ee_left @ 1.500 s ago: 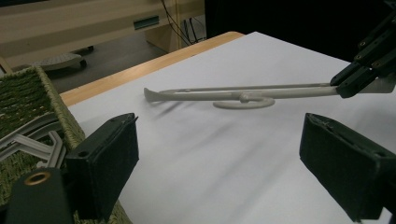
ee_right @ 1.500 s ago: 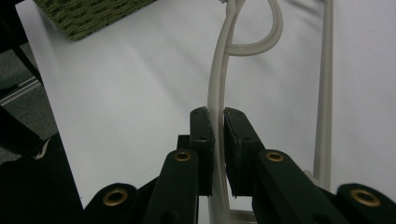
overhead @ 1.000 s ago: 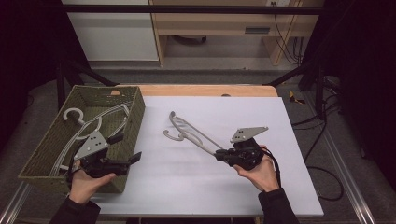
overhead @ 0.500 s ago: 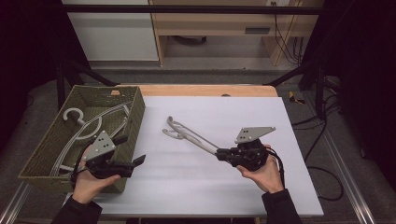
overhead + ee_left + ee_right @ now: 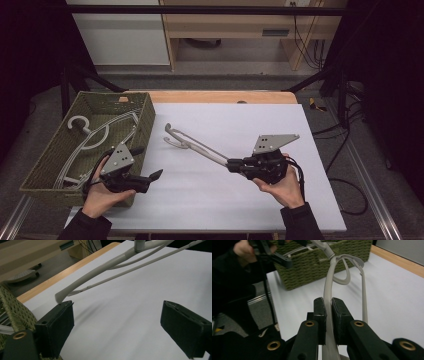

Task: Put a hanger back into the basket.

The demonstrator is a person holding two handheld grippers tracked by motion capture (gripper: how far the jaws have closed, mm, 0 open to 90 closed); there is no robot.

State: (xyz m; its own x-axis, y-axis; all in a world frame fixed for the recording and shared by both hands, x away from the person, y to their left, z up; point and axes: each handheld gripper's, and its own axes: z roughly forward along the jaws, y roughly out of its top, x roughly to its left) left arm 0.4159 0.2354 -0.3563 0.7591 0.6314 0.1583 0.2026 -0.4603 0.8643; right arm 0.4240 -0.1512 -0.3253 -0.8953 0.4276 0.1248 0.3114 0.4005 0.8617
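- My right gripper (image 5: 233, 163) is clamped on one end of a pale coat hanger (image 5: 196, 145); in the right gripper view the black pads (image 5: 321, 312) press on the hanger's arm (image 5: 327, 287) from both sides.
- My right hand (image 5: 278, 181) sits palm-up under the gripper body near the right of the white table (image 5: 240, 195), with the jaws pointing left and away from me toward the basket.
- The hanger sticks out from those jaws across the middle of the table, its hook end (image 5: 170, 131) farthest from my hand. I cannot tell whether that end touches the tabletop.
- My left gripper (image 5: 156, 174) has its jaws standing wide apart with nothing between them; in the left gripper view I see bare table between the pads, and the hanger's free tip (image 5: 60, 296) just above the left pad.
- My left hand (image 5: 100, 192) holds its gripper at the near corner of the green woven basket (image 5: 145, 120), jaws pointing right toward the hanger.
- More pale hangers (image 5: 92, 135) lie inside the basket.
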